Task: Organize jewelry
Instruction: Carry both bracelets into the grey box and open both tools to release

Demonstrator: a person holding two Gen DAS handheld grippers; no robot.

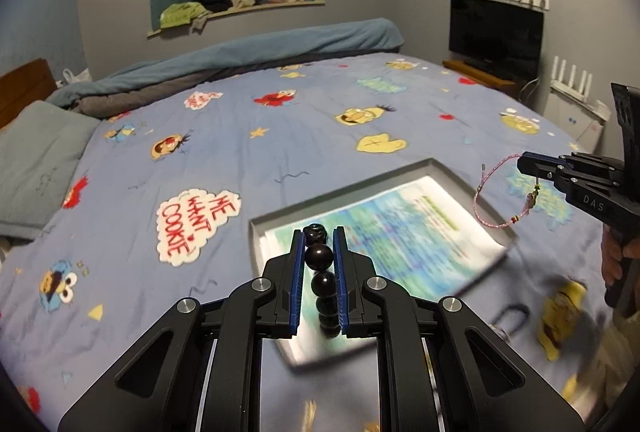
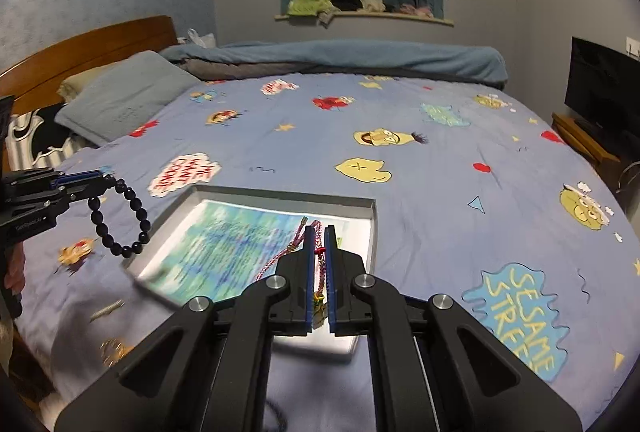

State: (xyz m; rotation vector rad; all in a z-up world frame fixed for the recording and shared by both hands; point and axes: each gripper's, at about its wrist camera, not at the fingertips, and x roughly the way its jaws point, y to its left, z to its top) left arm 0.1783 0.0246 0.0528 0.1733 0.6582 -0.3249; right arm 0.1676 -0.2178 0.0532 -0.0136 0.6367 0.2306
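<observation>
My left gripper (image 1: 318,232) is shut on a black bead bracelet (image 1: 319,255); in the right wrist view the left gripper (image 2: 108,181) holds the bracelet (image 2: 120,220) hanging above the tray's left corner. My right gripper (image 2: 319,228) is shut on a pink braided cord bracelet (image 2: 280,259); in the left wrist view the right gripper (image 1: 522,163) holds the cord bracelet (image 1: 490,192) above the tray's right edge. A shallow grey tray (image 1: 344,198) (image 2: 372,228) lined with a blue-green printed sheet lies on the bed under both grippers.
The bed has a blue Sesame Street cover (image 1: 260,152). A rolled blanket (image 2: 340,58) and pillow (image 2: 124,96) lie at the far side. A TV (image 1: 494,32) stands on the right. A small metal object (image 2: 106,309) lies on the cover left of the tray.
</observation>
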